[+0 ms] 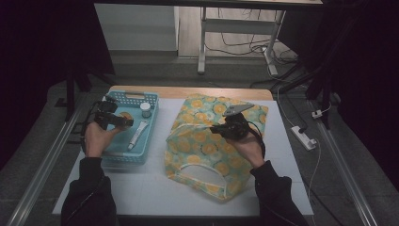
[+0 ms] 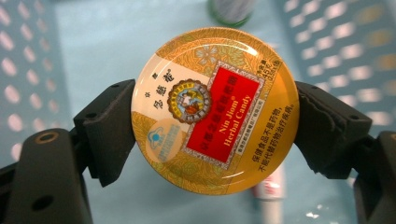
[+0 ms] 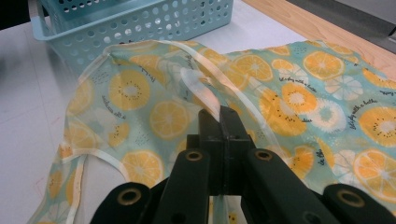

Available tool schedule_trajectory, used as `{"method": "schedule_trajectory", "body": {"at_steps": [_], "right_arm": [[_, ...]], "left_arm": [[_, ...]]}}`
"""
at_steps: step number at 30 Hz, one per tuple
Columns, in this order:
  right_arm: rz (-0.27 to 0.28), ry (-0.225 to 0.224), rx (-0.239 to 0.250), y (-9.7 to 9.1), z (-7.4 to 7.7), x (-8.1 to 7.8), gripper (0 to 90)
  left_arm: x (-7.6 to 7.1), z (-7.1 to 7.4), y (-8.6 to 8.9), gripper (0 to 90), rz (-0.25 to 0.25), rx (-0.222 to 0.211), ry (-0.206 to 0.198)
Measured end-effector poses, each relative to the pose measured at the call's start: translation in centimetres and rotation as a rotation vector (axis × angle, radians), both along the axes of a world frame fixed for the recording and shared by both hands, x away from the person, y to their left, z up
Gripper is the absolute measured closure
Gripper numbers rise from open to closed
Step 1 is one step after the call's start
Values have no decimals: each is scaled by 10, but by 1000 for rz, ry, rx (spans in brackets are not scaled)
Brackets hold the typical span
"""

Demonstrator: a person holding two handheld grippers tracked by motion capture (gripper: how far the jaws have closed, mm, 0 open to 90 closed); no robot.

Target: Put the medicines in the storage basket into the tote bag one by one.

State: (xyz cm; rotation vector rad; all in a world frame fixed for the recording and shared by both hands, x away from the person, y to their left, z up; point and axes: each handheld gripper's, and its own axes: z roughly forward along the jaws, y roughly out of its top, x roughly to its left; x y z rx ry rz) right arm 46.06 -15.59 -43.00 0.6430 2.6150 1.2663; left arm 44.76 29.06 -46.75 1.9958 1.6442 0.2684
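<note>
- High view: our sleeves lie nearest; the left gripper (image 1: 123, 122) hangs over the pale blue perforated plastic basket (image 1: 151, 101).
- Left gripper view: our jaws clamp a round golden herbal-candy tin (image 2: 214, 109) — above the basket floor.
- Right gripper view: the right gripper (image 3: 219, 116) is closed, pinching the pale trim of the orange-slice-patterned fabric bag (image 3: 299, 102) — on the white table (image 3: 28, 116).

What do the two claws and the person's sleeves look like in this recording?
Both claws, the left claw and the right claw, have matte black, blocky jaws on black links with round bolt holes. A black cable trails from the right one, which carries a grey three-cornered plate. The person wears dark long sleeves.
</note>
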Motion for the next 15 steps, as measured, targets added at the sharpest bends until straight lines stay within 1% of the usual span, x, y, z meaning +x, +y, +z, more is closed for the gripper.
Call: {"method": "schedule_trajectory", "body": {"at_steps": [3,8,10,15], "right_arm": [[-2,-1,1,0,0,0,900],[-7,-7,9,-1,1,0,900],[-10,-9,13,-2,2,0,900],[-14,-13,21,-3,4,0,900]], "left_arm": [[-5,8,-8,200,-39,-1,-33],[-13,18,-20,200,-103,-43,-68],[-16,21,-26,200,-128,-53,-79],[-22,30,-44,200,-191,-54,-101]]}}
